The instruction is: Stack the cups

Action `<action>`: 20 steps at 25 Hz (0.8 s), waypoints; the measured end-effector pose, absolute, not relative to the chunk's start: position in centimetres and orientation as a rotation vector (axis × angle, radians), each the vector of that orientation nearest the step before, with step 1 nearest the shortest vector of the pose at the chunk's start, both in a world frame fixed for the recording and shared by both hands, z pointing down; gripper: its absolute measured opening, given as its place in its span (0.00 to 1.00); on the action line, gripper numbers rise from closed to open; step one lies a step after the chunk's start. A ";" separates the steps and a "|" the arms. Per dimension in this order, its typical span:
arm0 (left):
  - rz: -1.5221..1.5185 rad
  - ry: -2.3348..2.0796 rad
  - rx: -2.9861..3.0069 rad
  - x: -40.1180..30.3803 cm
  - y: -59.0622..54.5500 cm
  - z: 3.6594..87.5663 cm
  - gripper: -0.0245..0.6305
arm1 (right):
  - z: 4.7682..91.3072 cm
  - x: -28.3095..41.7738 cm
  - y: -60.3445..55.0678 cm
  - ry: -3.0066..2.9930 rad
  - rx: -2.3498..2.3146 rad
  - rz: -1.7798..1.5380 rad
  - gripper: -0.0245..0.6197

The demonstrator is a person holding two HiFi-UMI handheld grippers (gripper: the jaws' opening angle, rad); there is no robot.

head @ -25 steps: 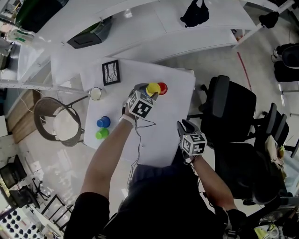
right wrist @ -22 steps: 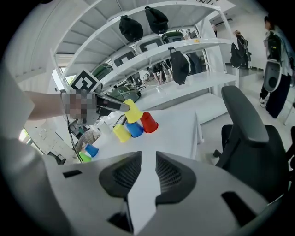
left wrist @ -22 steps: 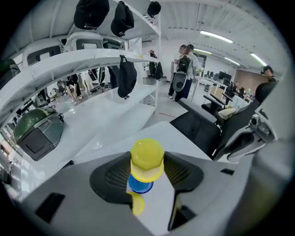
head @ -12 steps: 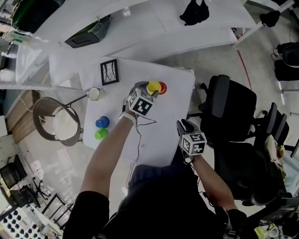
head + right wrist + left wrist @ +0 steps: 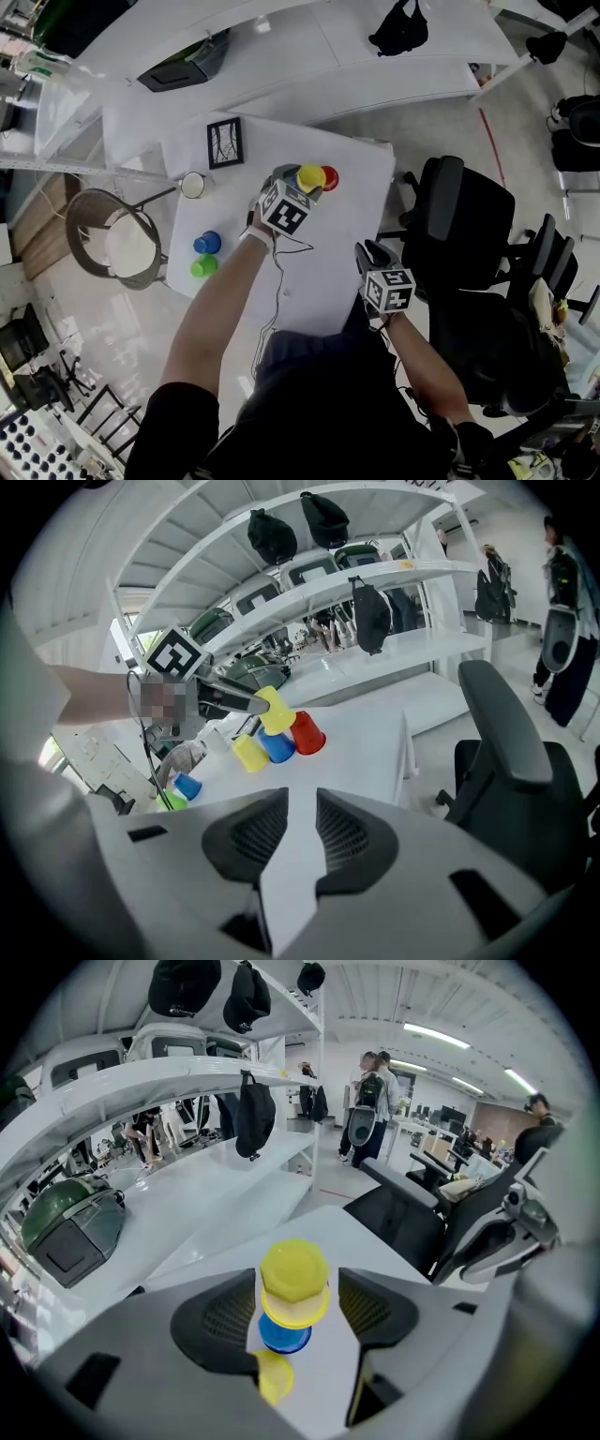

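A yellow cup sits upside down on a blue cup, between the jaws of my left gripper. The jaws are opening and a thin gap shows on each side of the cup. A second yellow cup lies just below it. From the head view, the left gripper is at the yellow cup, beside a red cup. A small blue cup and a green cup stand at the table's left edge. My right gripper hovers near the front edge, slightly open, with nothing between its jaws.
A framed picture and a white mug sit at the table's far left. A round stool stands left of the table and a black office chair to the right. White shelves run behind.
The left gripper stays at the yellow cup next to the red cup. The right gripper has not moved.
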State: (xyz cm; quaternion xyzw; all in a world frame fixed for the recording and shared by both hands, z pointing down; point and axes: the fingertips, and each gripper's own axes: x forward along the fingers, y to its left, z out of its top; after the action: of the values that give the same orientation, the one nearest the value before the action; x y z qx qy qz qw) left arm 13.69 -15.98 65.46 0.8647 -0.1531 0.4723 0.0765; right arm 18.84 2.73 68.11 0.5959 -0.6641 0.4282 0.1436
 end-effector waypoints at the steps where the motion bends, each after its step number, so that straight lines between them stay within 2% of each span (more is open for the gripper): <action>1: 1.402 -0.456 2.589 13.6 -15.9 65.3 0.44 | 68.0 18.9 2.7 -1.915 1.721 1.233 0.18; 8: 1.182 -0.592 2.608 9.7 -14.2 61.3 0.45 | 67.2 19.0 2.5 -1.926 1.726 1.205 0.18; 20: 0.933 -1.026 2.335 -8.1 -9.2 59.2 0.45 | 63.5 15.5 1.6 -2.016 1.656 1.078 0.17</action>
State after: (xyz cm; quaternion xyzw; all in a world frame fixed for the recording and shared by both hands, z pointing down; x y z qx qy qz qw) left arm -8.06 -9.22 59.18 0.8404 -0.3694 0.3356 0.2111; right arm 15.49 1.55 63.51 0.5792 -0.7051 0.3771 0.1589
